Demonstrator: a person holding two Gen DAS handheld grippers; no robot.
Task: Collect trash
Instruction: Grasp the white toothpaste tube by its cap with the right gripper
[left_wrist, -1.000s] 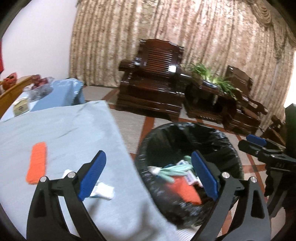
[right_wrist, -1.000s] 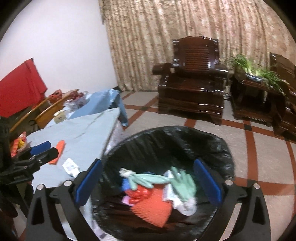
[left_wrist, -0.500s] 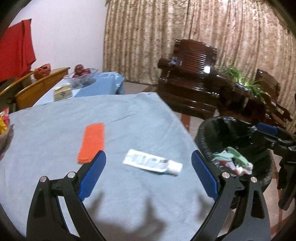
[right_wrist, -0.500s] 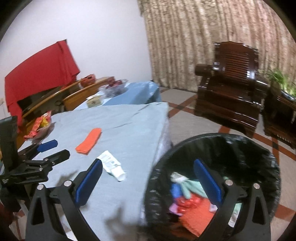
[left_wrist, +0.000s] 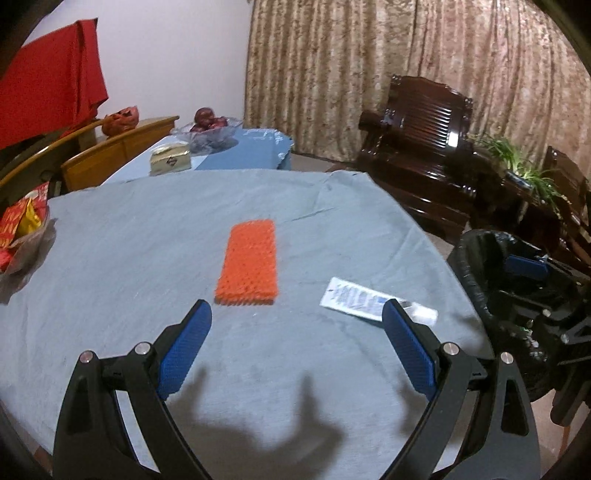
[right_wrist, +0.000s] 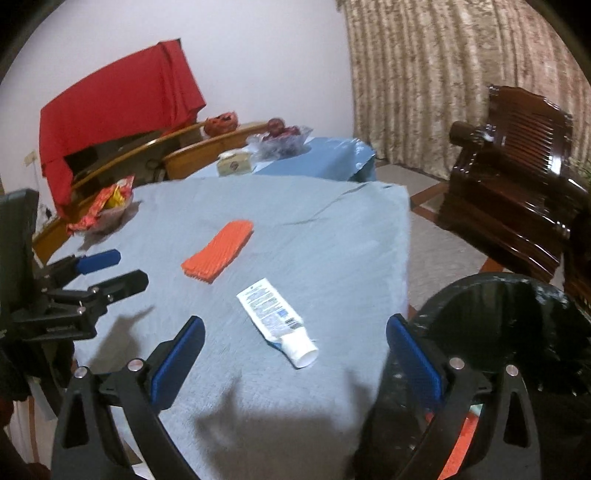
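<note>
An orange foam net sleeve (left_wrist: 249, 267) lies flat on the grey-blue tablecloth (left_wrist: 147, 229), just ahead of my open, empty left gripper (left_wrist: 295, 347). A white squeezed tube (left_wrist: 373, 301) lies to its right near the table edge. In the right wrist view the tube (right_wrist: 275, 321) sits just ahead of my open, empty right gripper (right_wrist: 295, 360), with the orange sleeve (right_wrist: 218, 254) farther off. A black-lined trash bin (right_wrist: 509, 332) stands beside the table at the right, with orange trash low inside. The left gripper (right_wrist: 107, 267) shows at the left, open.
A clear bag of red and yellow packets (right_wrist: 105, 206) lies at the table's left. Behind are a second table with a tissue box (left_wrist: 170, 162) and a fruit bowl (left_wrist: 208, 127), wooden chairs, a dark armchair (left_wrist: 417, 147) and curtains.
Both grippers swung left from over the trash bin to over the table. The bin slid to the right edge of both views. The orange sleeve and the tube came in front of the jaws.
</note>
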